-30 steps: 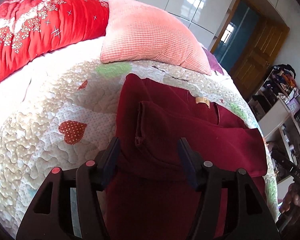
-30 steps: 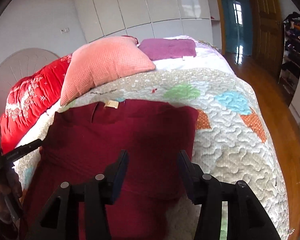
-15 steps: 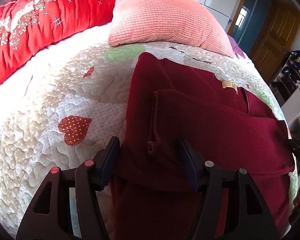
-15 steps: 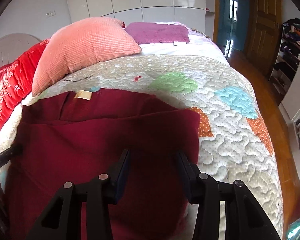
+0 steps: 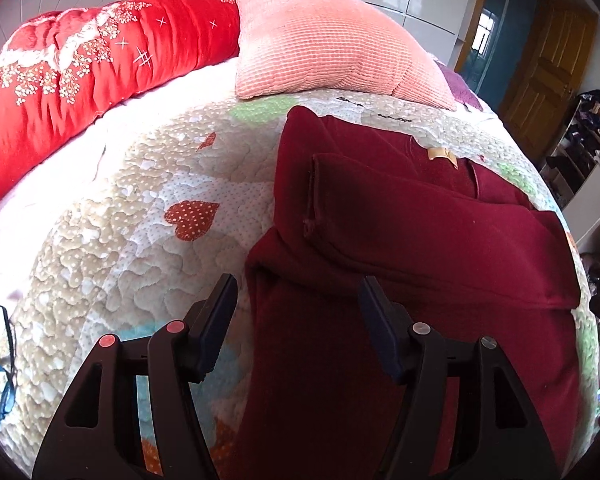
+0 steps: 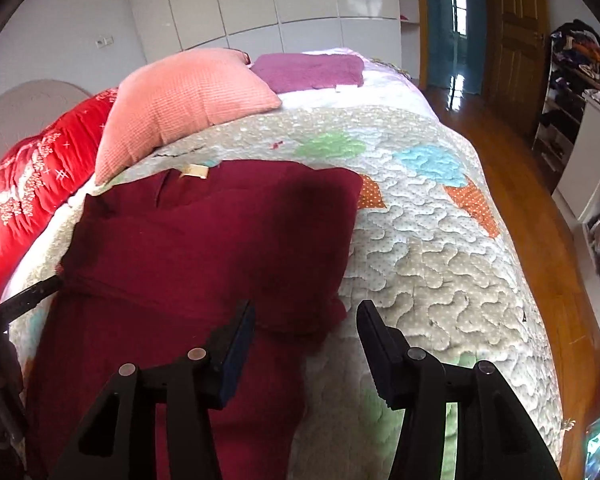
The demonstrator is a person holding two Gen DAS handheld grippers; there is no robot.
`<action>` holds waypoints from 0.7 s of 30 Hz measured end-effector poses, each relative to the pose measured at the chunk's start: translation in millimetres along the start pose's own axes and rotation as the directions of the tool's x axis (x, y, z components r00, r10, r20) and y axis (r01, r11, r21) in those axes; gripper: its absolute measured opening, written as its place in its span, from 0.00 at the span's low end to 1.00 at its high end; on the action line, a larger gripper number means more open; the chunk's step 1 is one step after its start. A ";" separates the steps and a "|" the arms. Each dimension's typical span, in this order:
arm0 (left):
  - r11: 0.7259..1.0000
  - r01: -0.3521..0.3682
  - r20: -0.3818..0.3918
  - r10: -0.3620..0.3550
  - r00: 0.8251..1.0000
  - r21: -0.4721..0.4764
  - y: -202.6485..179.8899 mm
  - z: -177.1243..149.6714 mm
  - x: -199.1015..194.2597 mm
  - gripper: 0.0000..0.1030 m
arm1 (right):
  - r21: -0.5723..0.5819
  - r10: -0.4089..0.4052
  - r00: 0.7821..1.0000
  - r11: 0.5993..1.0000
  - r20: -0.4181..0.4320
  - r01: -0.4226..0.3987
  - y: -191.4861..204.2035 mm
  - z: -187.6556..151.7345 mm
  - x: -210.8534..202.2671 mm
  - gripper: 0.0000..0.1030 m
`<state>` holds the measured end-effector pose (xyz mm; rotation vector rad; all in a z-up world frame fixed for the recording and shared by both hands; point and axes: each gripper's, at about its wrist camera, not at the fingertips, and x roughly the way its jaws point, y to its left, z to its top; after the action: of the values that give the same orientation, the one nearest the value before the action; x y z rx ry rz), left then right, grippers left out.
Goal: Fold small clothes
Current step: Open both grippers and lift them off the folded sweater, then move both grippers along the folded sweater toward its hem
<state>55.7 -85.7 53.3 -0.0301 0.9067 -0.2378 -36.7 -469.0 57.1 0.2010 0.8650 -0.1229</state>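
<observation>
Both tongs opening over one maroon garment (image 5: pixel 420 240)

Left tongs (image 5: pixel 296 292) and right tongs (image 6: pixel 306 316) gripped nothing, straddling its side edges. Garment lay partly folded mid-bed (image 6: pixel 440 248); two pillows (image 6: pixel 180 108) by the far edge.

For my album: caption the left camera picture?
Left gripper opening over a half-folded maroon sweater on a quilted bedspread.

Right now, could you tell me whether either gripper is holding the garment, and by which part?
Neither. The left gripper and right gripper are opening above the maroon garment, gripping nothing.
</observation>
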 end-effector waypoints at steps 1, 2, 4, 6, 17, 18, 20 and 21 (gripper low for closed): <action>1.000 0.001 0.001 -0.001 1.000 0.003 -0.4 -4.4 -6.0 0.61 | 0.004 0.022 1.000 1.000 -0.001 -0.022 0.8 -4.8 -7.9 0.50; 1.000 0.001 0.002 -0.001 1.000 0.006 -0.5 -8.6 -11.8 0.61 | 0.008 0.040 0.999 0.999 0.002 -0.040 1.4 -10.5 -16.6 0.50; 1.000 0.005 0.007 -0.005 1.000 0.018 -1.6 -17.6 -24.3 0.61 | 0.013 0.077 0.997 0.997 0.009 -0.078 1.9 -22.5 -31.2 0.52; 0.999 -0.004 0.018 0.004 1.000 0.032 -2.1 -25.5 -37.1 0.61 | 0.013 0.102 0.995 0.995 0.003 -0.102 2.6 -34.7 -41.8 0.60; 0.998 -0.016 0.037 0.014 0.999 0.058 -3.8 -54.1 -75.5 0.61 | 0.040 0.182 0.983 0.983 -0.017 -0.181 22.8 -71.9 -53.3 0.63; 0.999 -0.015 0.032 0.013 0.999 0.052 -3.6 -55.0 -74.3 0.61 | 0.034 0.185 0.983 0.982 -0.015 -0.184 26.8 -72.1 -52.0 0.63; 0.999 -0.004 0.020 0.003 1.000 0.035 -2.9 -56.0 -71.6 0.61 | 0.022 0.170 0.985 0.985 -0.022 -0.170 33.7 -72.5 -47.4 0.63; 1.000 0.005 0.012 -0.006 1.000 0.025 -2.7 -57.0 -69.9 0.61 | 0.021 0.166 0.986 0.986 -0.023 -0.165 35.3 -73.4 -45.1 0.63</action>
<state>-30.9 -68.9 72.7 -0.0113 0.8916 -0.2536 -113.6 -417.0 49.7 0.2919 0.8688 0.0267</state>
